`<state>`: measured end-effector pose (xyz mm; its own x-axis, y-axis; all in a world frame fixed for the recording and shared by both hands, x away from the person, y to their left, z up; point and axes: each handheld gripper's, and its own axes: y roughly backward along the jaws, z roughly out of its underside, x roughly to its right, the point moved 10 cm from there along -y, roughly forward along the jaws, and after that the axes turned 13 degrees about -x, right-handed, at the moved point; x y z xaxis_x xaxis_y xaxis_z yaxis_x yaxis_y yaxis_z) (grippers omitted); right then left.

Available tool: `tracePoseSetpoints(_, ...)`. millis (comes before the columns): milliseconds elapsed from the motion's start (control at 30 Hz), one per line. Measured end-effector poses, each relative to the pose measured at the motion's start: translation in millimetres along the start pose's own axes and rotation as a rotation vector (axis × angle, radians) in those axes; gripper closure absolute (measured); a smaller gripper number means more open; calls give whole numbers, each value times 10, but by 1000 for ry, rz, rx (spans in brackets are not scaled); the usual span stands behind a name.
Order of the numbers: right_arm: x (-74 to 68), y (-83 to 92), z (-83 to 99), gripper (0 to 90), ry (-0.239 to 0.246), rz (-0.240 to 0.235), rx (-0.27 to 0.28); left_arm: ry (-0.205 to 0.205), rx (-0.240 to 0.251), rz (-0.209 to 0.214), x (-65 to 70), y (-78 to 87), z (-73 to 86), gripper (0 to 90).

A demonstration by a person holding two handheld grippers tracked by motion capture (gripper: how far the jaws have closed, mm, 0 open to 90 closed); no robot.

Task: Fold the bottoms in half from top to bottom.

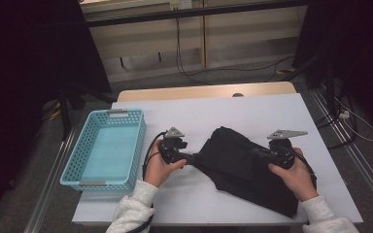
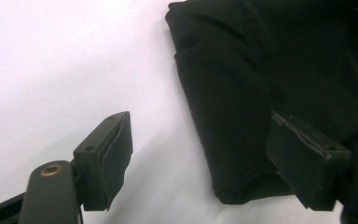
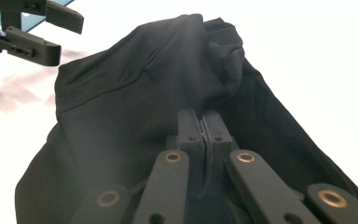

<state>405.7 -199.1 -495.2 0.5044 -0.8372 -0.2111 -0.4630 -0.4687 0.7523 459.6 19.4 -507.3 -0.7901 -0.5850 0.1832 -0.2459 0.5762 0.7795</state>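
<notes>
1. From the high view, I hold my left hand-held gripper (image 1: 190, 158) at the left edge of a black cloth (image 1: 245, 167) that lies bunched in the middle of the white surface (image 1: 213, 114). My right hand-held gripper (image 1: 262, 154) sits on the cloth's right part. A blue basket (image 1: 80, 167) stands well to the left.
2. In the left gripper view, my left hand-held gripper (image 2: 200, 158) has its jaws apart around the cloth's (image 2: 261, 70) folded corner; the right jaw is against the fabric, while the left jaw stands clear over the surface (image 2: 51, 60).
3. In the right gripper view, my right hand-held gripper (image 3: 201, 128) has its jaws together, pinching a fold of the cloth (image 3: 135, 112).
</notes>
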Motion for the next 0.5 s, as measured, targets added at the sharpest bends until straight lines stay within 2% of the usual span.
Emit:
tracePoseSetpoints(267, 24, 59, 52, 887, -7, 3, -2, 15, -9, 3, -29, -13, 26, 265)
tracePoseSetpoints(500, 57, 45, 176, 886, -3, 15, -39, 12, -13, 3, -17, -30, 24, 266)
